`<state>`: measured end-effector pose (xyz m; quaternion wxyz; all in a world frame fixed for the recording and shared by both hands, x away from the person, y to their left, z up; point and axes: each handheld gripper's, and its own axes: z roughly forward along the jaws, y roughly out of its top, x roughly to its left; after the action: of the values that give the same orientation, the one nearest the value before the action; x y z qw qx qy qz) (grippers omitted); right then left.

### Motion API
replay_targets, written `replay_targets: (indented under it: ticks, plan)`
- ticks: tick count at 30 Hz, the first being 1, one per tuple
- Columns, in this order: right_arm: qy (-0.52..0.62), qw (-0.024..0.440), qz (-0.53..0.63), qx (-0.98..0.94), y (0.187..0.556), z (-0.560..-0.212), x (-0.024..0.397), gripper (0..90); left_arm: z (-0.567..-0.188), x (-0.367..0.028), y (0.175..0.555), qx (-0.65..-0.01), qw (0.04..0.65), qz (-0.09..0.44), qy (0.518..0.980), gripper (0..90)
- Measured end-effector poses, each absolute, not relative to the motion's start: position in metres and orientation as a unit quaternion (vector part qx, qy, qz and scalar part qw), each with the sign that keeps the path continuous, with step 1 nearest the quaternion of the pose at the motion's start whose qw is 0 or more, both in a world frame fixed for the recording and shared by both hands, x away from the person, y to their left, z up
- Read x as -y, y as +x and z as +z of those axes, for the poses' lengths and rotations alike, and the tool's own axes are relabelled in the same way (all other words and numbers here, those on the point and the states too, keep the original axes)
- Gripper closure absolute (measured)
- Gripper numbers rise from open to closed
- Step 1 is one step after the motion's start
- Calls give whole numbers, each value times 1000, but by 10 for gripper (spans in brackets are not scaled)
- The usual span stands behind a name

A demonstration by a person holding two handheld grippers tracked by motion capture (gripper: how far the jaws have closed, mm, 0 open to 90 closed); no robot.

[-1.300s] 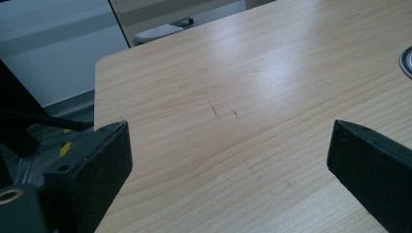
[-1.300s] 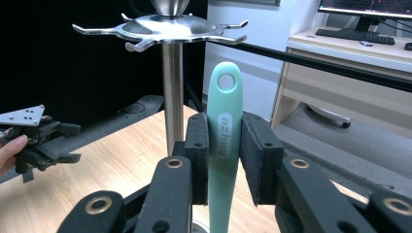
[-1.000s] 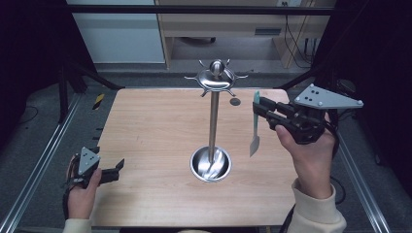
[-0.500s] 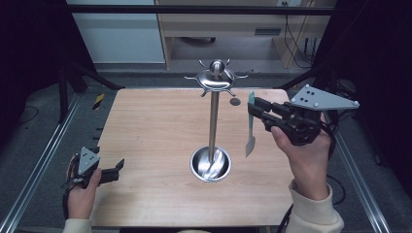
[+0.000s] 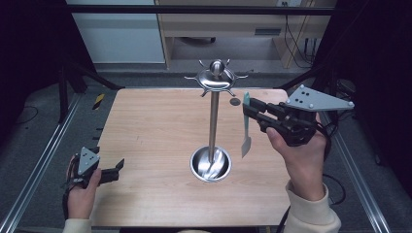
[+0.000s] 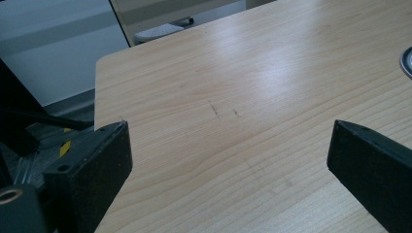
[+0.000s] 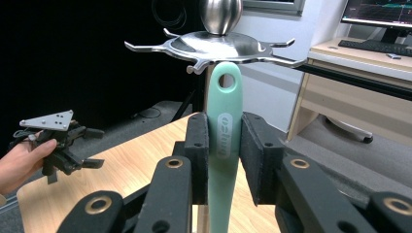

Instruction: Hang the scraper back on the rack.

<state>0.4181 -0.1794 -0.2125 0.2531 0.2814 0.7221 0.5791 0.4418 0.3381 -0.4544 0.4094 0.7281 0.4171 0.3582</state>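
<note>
A steel utensil stand [image 5: 212, 121] rises from a round base [image 5: 210, 163] at the middle of the wooden table [image 5: 155, 126], with a disc of hooks [image 5: 216, 80] on top. My right gripper [image 5: 248, 112] is shut on the mint-green handle of a utensil [image 5: 246, 104], whose pale blade hangs down just right of the pole. In the right gripper view the handle [image 7: 224, 141] stands upright between the pads, its end hole just below a hook [image 7: 199, 68]. My left gripper [image 5: 116, 171] rests at the table's front left, open and empty [image 6: 228, 160].
A small dark round spot [image 5: 235, 102] lies on the table behind the stand. Metal rails [image 5: 39, 165] run along the table's left side. A desk with a keyboard [image 7: 374, 46] stands beyond the table. The base's rim [image 6: 407, 60] shows at the left gripper view's right edge.
My right gripper has shifted slightly left toward the stand's top with the utensil in it. The left gripper has stayed where it was.
</note>
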Motion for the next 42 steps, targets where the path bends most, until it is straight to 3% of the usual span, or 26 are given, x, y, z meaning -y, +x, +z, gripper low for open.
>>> replay_targets:
  ticks: [42]
  plan:
    - [294, 254, 587, -710, 419, -218, 152, 740, -455, -337, 442, -415, 409, 353, 732, 22]
